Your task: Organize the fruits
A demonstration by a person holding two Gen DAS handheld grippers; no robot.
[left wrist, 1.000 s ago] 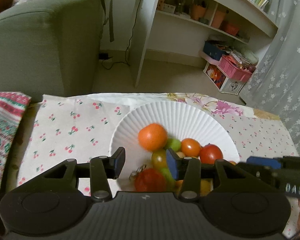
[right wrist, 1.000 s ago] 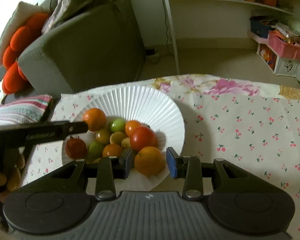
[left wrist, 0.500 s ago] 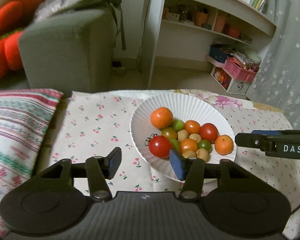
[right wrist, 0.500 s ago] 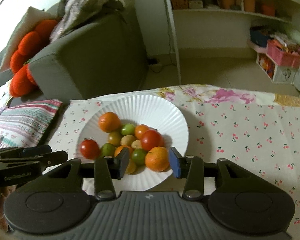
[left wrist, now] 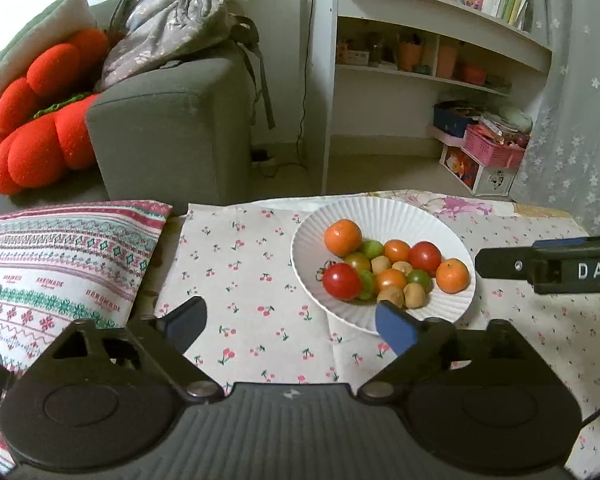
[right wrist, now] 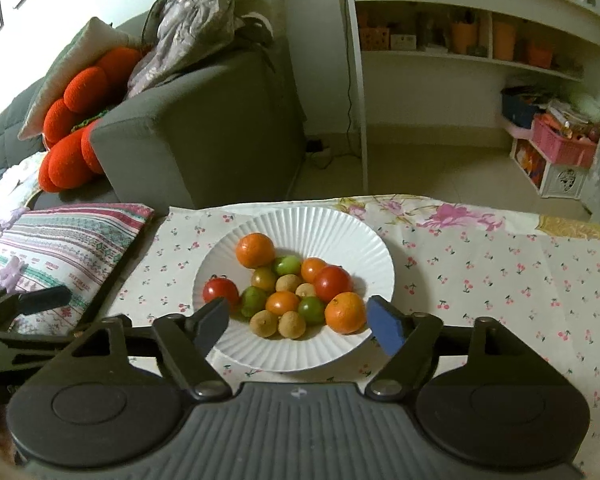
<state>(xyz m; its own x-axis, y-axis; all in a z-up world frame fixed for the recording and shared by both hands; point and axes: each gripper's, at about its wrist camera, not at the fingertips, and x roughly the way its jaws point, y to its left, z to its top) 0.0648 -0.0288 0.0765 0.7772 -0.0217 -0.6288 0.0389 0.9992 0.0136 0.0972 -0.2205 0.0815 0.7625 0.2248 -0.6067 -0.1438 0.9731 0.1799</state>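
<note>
A white paper plate (left wrist: 396, 216) (right wrist: 332, 228) on the cherry-print tablecloth holds several small fruits: two oranges, red, orange and green tomatoes and brown longans. A red tomato (left wrist: 341, 281) (right wrist: 220, 290) lies at the plate's left. An orange (right wrist: 344, 312) lies at its near right. My left gripper (left wrist: 290, 326) is open and empty, above the cloth to the left of and nearer than the plate. My right gripper (right wrist: 298, 322) is open and empty, above the plate's near edge. The right gripper also shows at the right edge of the left wrist view (left wrist: 548, 268).
A striped patterned cushion (left wrist: 60, 252) lies left of the cloth. Behind are a grey sofa (left wrist: 168, 128) with a red plush (left wrist: 40, 120) and a bag, and a white shelf unit (left wrist: 420, 60). A pink basket (left wrist: 494, 152) stands on the floor.
Both grippers have pulled back and up from the plate and opened wider. The left gripper has shifted left, off the plate.
</note>
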